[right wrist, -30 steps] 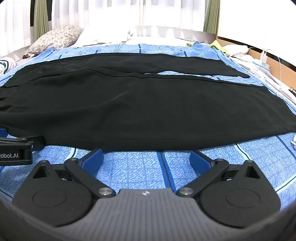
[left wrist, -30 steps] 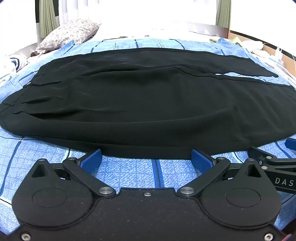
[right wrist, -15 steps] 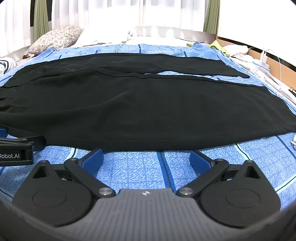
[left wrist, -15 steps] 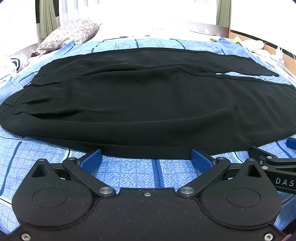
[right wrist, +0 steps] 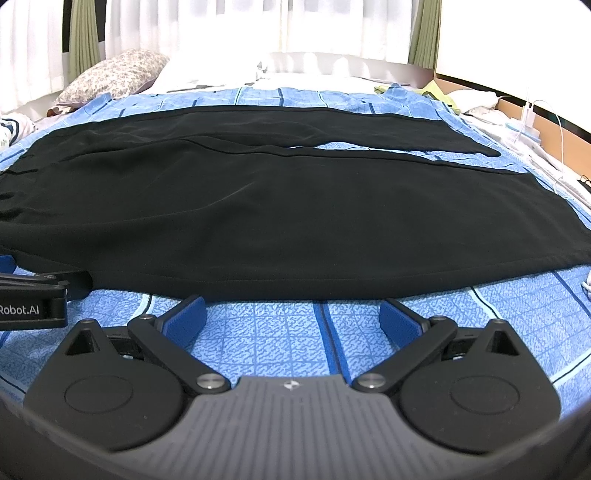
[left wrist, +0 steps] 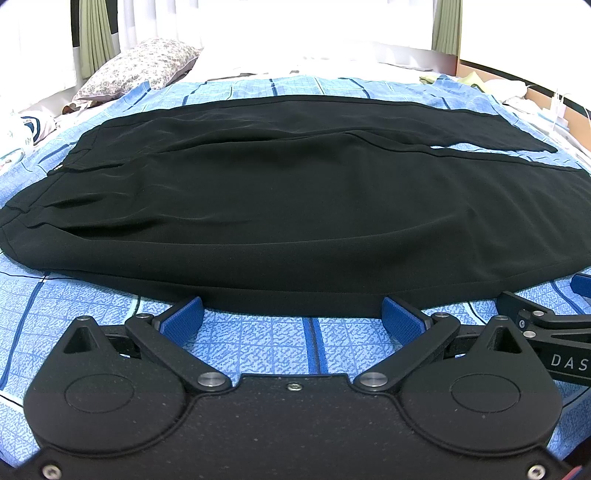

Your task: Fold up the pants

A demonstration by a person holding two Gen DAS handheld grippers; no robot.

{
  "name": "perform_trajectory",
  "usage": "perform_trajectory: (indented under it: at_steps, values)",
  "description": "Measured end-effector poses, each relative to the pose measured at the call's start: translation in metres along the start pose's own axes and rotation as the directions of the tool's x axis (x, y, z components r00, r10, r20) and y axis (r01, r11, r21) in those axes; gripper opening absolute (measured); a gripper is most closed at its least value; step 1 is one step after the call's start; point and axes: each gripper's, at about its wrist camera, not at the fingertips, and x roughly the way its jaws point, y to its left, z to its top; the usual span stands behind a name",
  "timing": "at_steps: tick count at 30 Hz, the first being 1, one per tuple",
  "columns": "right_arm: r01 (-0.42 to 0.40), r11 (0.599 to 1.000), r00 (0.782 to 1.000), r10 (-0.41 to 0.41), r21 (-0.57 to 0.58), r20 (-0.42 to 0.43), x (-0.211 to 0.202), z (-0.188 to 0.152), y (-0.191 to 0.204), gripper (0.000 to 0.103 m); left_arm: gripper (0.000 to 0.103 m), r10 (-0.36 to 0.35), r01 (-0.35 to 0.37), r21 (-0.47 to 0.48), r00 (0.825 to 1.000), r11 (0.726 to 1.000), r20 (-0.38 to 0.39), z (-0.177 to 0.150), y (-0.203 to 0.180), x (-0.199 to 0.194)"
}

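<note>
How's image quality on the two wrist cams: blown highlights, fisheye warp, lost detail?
Left wrist: the window is blown out white; black pants keep only faint fold detail; fisheye bows the blue bedspread lines. Right wrist: the curtains are bright but keep their folds; the pants are near featureless; frame corners vignette to white.

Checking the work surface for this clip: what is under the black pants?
The black pants lie spread flat on a blue patterned bedspread, which shows around their edges. Whatever lies beneath the fabric's middle is covered. Both open grippers, left and right, sit at the near hem.
</note>
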Motion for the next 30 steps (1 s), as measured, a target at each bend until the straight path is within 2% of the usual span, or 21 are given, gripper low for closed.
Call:
perform_trajectory:
  at_steps: [30]
  values:
    - [0.003, 1.0, 1.0, -0.003, 0.0, 0.008, -0.001, -0.0008, 0.0015, 0.103, 0.103, 0.001, -0.001, 0.002, 1.0, 1.0, 0.002, 0.0002, 0.0003, -0.0012]
